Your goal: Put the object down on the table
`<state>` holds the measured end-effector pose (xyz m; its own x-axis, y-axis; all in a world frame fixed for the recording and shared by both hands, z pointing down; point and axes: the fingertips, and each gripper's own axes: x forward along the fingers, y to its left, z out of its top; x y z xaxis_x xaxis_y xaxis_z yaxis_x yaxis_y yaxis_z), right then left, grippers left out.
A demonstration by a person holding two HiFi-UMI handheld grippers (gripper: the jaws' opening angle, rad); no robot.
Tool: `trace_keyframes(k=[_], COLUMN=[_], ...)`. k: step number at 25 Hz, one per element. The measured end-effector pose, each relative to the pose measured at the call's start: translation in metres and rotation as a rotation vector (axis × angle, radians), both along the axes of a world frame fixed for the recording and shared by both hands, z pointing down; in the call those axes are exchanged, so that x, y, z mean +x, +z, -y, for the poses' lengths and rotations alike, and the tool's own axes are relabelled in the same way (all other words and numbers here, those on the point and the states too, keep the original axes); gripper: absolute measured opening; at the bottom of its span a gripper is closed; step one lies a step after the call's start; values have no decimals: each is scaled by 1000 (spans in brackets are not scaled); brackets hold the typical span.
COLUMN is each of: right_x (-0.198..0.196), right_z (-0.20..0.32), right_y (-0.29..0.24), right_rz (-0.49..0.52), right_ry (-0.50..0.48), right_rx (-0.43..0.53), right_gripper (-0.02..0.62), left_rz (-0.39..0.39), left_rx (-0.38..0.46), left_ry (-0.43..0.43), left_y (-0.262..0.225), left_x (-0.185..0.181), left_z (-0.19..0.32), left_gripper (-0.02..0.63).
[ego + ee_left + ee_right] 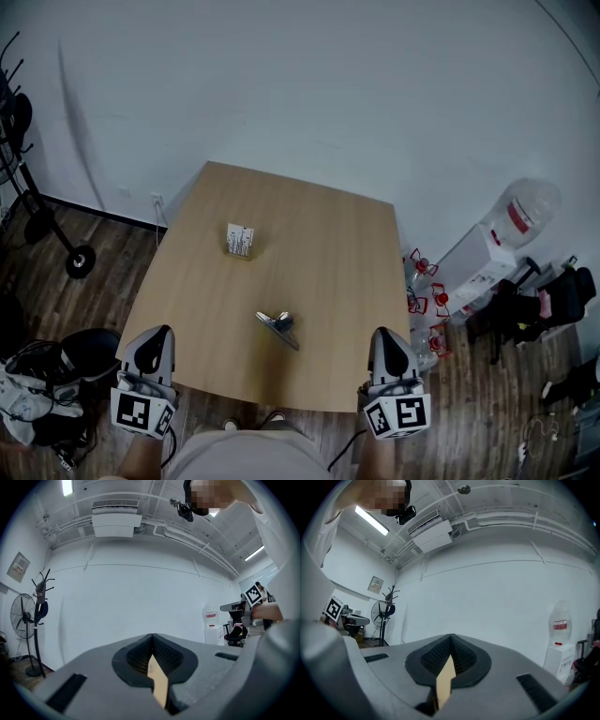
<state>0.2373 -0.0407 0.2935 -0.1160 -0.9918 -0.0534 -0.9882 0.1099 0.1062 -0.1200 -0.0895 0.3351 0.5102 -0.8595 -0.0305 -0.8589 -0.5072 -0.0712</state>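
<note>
from my screen, the left tool (154, 341) sits at the near left corner of the light brown wooden surface (328, 244), and the right tool (390, 341) at the near right corner, well apart from each other. both point level, across the top towards the white wall (309, 84).

in the left gripper view the left tool (152, 638) has its jaws pressed together with nothing between them; only a thin tan sliver of the surface shows below the line where they meet. the right gripper view tells the same of the right tool (451, 638): jaws closed and empty.

the small grey metal object (278, 327) lies flat on the surface, near the front edge and roughly midway between the two tools, touched by neither (what exactly it is i cannot make out at this size). a small white box with dark print (240, 240) rests farther back, left of centre, clear of the metal piece.

off the surface, a clear water jug (520, 211) stands to the right on a white stand, and a standing fan (23, 616) is at the left on the dark wood floor (103, 291).
</note>
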Motion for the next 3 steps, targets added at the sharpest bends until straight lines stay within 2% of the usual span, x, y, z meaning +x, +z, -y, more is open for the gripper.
trace_keyframes(k=[3], right_x=[0], right_z=[-2], right_y=[0], right_rz=[-1], right_ry=[-2], right_rx=[-2], right_gripper=[-3], left_rz=[-1], left_rx=[0], left_ry=[-1], left_y=[0], left_x=[0], left_z=[-2], left_gripper=[6])
